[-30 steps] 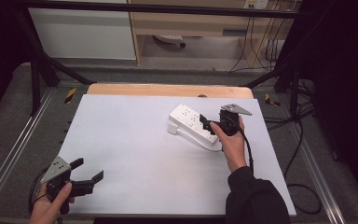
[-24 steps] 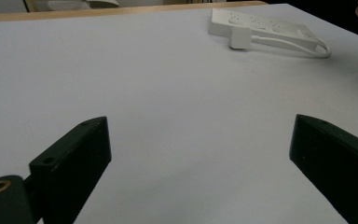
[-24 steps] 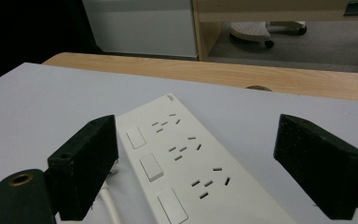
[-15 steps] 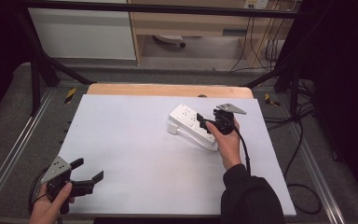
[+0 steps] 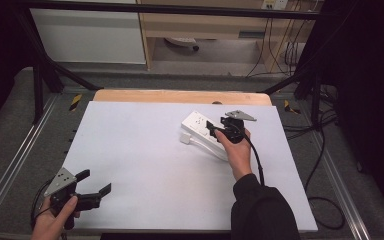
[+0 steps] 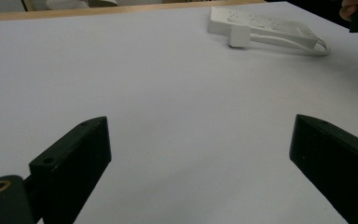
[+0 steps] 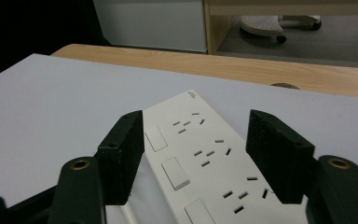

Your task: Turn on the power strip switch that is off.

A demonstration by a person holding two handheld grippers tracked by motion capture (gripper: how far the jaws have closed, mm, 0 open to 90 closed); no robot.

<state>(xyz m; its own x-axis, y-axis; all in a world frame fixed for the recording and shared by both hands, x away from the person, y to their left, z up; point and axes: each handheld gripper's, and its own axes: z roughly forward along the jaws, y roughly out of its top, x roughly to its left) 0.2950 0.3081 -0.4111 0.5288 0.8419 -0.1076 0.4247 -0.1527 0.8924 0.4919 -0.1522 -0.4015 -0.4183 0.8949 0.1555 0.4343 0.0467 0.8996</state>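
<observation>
The white power strip (image 7: 205, 163) lay flat between the jaws of the right gripper (image 5: 219, 131), which had just been closing, the left jaw at its edge. It bore rocker switches and slotted sockets. The left gripper (image 5: 93, 183) stood wide over the bare desk (image 5: 145, 150) near the front edge.

The table (image 5: 145, 165) carries a pale sheet over most of its top, and a strip of bare wood (image 5: 180, 96) shows along the far edge. Metal rails (image 5: 10, 165) run down both sides (black frame bars cross above them). Beyond the table stands a white cabinet (image 5: 90, 35), with a wooden shelf unit (image 5: 205, 25) next to it. A wheeled base (image 5: 182, 44) sits on the grey floor under that unit. Dark cables (image 5: 280, 50) hang at the right.
</observation>
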